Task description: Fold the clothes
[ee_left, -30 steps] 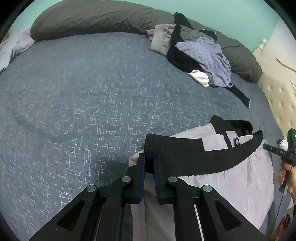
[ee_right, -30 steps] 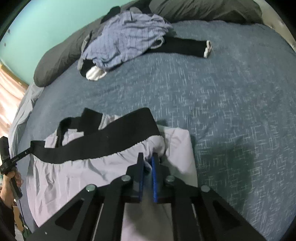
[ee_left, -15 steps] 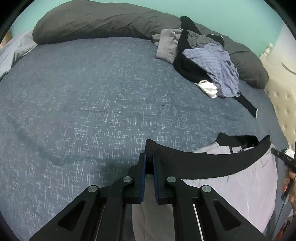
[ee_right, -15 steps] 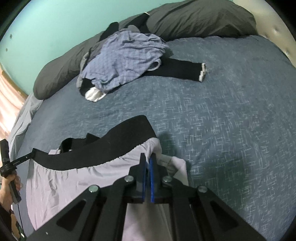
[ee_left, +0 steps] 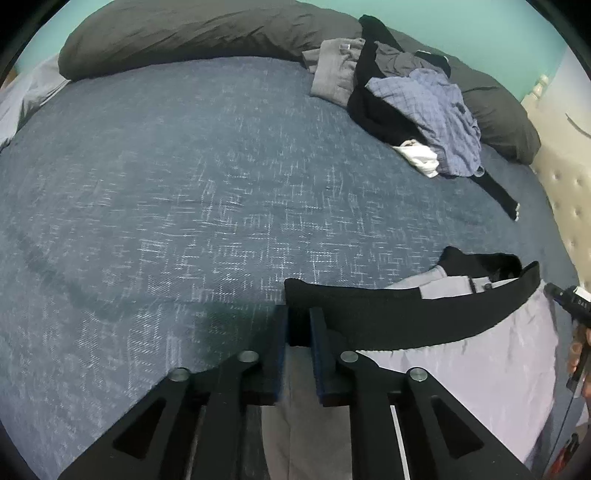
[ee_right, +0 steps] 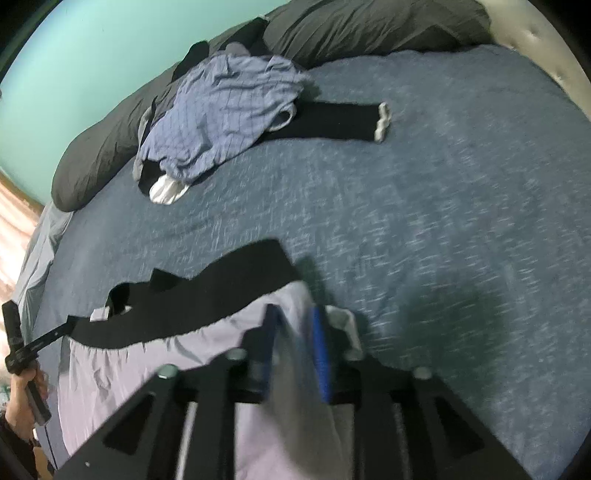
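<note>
Lavender shorts (ee_left: 480, 376) with a black waistband (ee_left: 406, 317) lie spread at the near edge of the blue bedspread (ee_left: 184, 184). My left gripper (ee_left: 298, 325) stands at the band's left end, its jaws opening; the band's end still sits in the gap. In the right wrist view the shorts (ee_right: 129, 376) stretch to the left. My right gripper (ee_right: 294, 325) is at their right corner, jaws opening, with loose pale cloth between the fingers, blurred. Each view shows the other gripper at its edge: the right one (ee_left: 565, 299), and the left one (ee_right: 22, 347) held by a hand (ee_right: 22, 413).
A pile of unfolded clothes (ee_left: 424, 107) lies near the dark pillows (ee_left: 184, 33), topped by a blue checked shirt (ee_right: 221, 114), with a black sleeve (ee_right: 332, 122) trailing out. A tufted headboard (ee_left: 565, 192) borders the bed.
Both pairs of jaws have parted wider than half a second ago, the right pair more. The shorts' waistband stays stretched between the two grippers.
</note>
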Available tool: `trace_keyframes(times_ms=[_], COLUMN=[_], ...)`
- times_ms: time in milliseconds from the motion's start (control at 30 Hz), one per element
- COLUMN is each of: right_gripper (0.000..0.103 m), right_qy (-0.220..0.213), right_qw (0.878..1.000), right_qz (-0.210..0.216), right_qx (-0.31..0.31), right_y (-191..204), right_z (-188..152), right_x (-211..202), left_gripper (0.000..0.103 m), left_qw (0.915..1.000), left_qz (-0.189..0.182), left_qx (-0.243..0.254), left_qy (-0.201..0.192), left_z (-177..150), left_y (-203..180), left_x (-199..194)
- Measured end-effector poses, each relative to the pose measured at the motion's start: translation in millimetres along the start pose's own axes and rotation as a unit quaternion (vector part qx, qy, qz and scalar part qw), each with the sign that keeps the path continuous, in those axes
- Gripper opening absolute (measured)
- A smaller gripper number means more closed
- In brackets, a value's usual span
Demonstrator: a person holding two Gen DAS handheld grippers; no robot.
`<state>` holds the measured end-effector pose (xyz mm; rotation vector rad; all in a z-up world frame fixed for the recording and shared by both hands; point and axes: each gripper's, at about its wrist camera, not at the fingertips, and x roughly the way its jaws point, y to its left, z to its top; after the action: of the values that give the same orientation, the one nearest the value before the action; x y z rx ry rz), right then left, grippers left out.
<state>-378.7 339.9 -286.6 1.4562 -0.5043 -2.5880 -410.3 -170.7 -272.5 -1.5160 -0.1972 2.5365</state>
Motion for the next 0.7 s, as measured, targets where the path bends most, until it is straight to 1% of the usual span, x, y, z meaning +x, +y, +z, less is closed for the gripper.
trace_keyframes(times_ms=[33,100,167,333,400,567,600,633,700], right_gripper=[0.030,0.030,0.030,0.030,0.030,0.030,0.028,0.024,0.020], right_qy=[-0.004,-0.011,-0.018,-0.020,-0.016,0.005,0.010,0.016,0.032], right_qw=[1.000,1.000,1.000,0.998,0.997,0.994,0.993,0.992,0.991], right_qz=[0.000,0.002,0.019,0.061,0.073,0.100,0.105,0.109,0.117], right_qx=[0.002,0.007,0.005,-0.022,-0.032,-0.048,-0.052,-0.056,-0.063], right_y=[-1,-2,0,19,31,63,70,77,93], right_z=[0,0,-6,-39,-55,-101,-110,-118,-135], right_x=[-6,-19,-35,-67,-75,-86,-86,-87,-87], left_gripper=[0.019,0.020,0.020,0.020,0.020,0.020,0.020,0.020,0.020], left_qw=[1.0000,0.9999,0.9999,0.9993,0.9987,0.9964,0.9959,0.9952,0.9941], left_qz=[0.002,0.004,-0.003,-0.025,-0.040,-0.077,-0.084,-0.091,-0.102], left_qx=[-0.001,0.005,0.009,0.014,0.017,0.030,0.032,0.033,0.037], left_qy=[-0.002,-0.009,-0.013,-0.025,-0.026,-0.018,-0.014,-0.010,0.000], left_z=[-1,-6,-14,-43,-64,-116,-126,-136,-158], left_y=[0,0,-1,-16,-31,-78,-87,-96,-113], left_x=[-7,-25,-43,-83,-101,-123,-124,-126,-127])
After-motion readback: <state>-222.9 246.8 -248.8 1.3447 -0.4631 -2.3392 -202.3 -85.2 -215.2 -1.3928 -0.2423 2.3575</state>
